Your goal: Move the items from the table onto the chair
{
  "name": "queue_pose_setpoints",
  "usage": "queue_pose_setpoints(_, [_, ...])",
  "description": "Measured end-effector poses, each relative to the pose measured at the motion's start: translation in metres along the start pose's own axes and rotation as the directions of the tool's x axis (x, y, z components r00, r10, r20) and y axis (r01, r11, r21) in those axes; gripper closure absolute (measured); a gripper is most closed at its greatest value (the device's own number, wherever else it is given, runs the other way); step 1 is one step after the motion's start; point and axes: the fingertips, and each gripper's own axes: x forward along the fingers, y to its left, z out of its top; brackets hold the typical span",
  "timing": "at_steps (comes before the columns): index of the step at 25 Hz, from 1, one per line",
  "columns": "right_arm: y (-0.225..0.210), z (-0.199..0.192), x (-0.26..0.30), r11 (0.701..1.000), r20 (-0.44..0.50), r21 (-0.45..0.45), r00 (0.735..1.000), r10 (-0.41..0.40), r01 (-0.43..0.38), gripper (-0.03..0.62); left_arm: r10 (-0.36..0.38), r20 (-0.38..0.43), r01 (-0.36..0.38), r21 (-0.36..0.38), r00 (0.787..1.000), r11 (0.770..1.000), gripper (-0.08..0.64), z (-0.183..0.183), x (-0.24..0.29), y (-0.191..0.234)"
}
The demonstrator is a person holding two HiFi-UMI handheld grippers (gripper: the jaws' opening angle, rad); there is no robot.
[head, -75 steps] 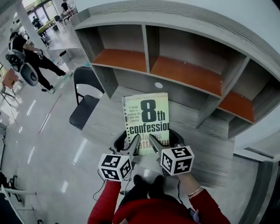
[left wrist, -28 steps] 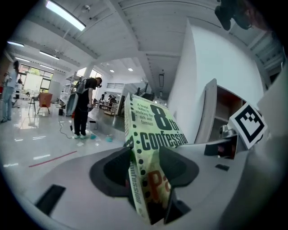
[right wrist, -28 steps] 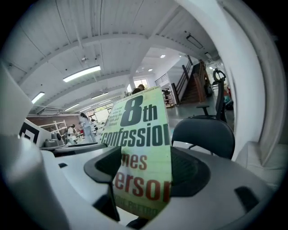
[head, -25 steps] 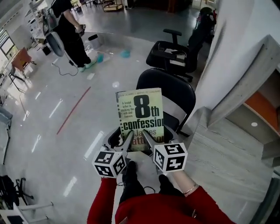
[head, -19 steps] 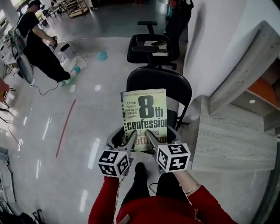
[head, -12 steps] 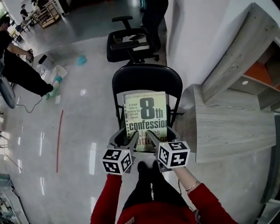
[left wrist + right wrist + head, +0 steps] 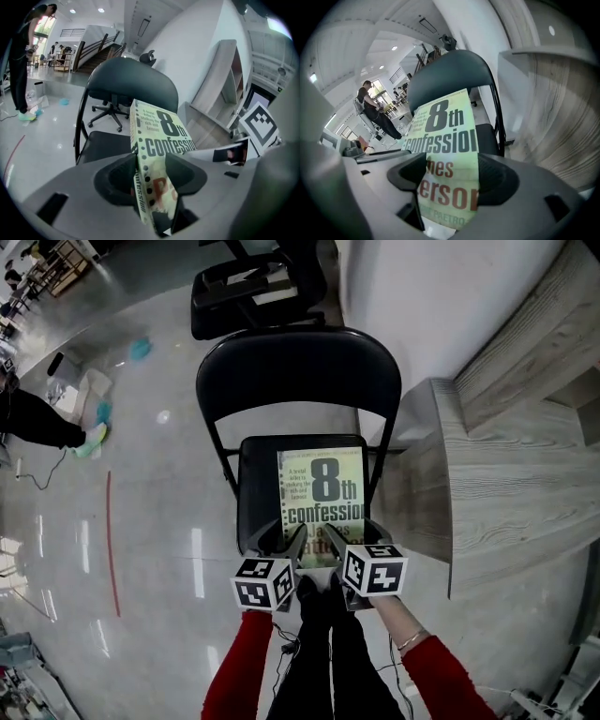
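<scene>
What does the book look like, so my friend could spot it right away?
Find the black chair beside the grey wooden table. Over its seat, the left gripper and right gripper each hold the near edge of a book in their jaws. It is the only pale green thing there, with a big black "8th confession" on its cover.

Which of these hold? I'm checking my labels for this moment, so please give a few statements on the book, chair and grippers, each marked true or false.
1. The book is clamped by both the left gripper and the right gripper. True.
2. The book is above the grey table. False: it is over the seat of the black folding chair.
3. The book's cover is red. False: it is pale green with dark lettering.
4. In the head view, the table stands right of the folding chair. True.
</scene>
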Motion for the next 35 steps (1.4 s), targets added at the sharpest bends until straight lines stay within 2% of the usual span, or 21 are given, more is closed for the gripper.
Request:
queue_pose_setpoints(7, [-0.042,-0.055,0.07,0.998,-0.109,0.057,0.993,-0.034,0.04,0.247,0.003,-0.102,-0.008,-0.049,0.995,0.999,0.351,-0.069,0.064,0.035])
queue_pose_setpoints(13, [-0.065,-0.079,0.11,0.99,-0.121,0.129,0.992,-0.039,0.055,0.247,0.018,-0.14,-0.031,-0.09,0.99,0.995,0.354,-0.089,0.095,0.053])
queue_pose_setpoints(16, [-0.07,-0.082,0.119,0.991,-0.121,0.116,0.992,-0.045,0.06,0.247,0.018,-0.147,-0.033,-0.1,0.989,0.994,0.356,-0.096,0.103,0.057])
queue_pose_setpoints(20, [-0.068,-0.074,0.116,0.993,-0.115,0.103,0.992,-0.046,0.058,0.247,0.01,-0.13,-0.024,-0.103,0.991,0.994,0.356,-0.093,0.105,0.056])
queue_pose_setpoints(24, [-0.066,-0.073,0.108,0.993,-0.106,0.1,0.993,-0.059,0.07,0.247,0.005,-0.13,-0.024,-0.145,0.991,0.989,0.354,-0.093,0.101,0.059])
queue_pose_setpoints(27, [-0.075,-0.073,0.105,0.993,-0.086,0.062,0.992,-0.095,0.101,0.245,0.068,-0.104,-0.081,-0.128,0.992,0.988,0.374,-0.088,0.095,0.065])
queue_pose_setpoints(29, [-0.085,-0.071,0.097,0.988,-0.064,0.029,0.987,-0.149,0.151,0.247,0.092,-0.084,-0.102,-0.117,0.992,0.988,0.376,-0.084,0.087,0.067])
queue_pose_setpoints(32, [-0.095,-0.051,0.066,0.968,0.01,0.021,0.968,-0.251,0.251,0.245,0.092,-0.053,-0.096,-0.091,0.994,0.991,0.383,-0.061,0.066,0.061])
queue_pose_setpoints(33, [-0.088,-0.041,0.05,0.967,0.038,0.018,0.967,-0.253,0.253,0.247,0.079,-0.033,-0.081,-0.084,0.996,0.993,0.395,-0.047,0.054,0.053])
queue_pose_setpoints(35, [-0.055,-0.019,0.009,0.98,0.091,-0.006,0.976,-0.197,0.198,0.247,0.054,0.025,-0.052,-0.064,0.998,0.997,0.447,-0.013,0.018,0.028])
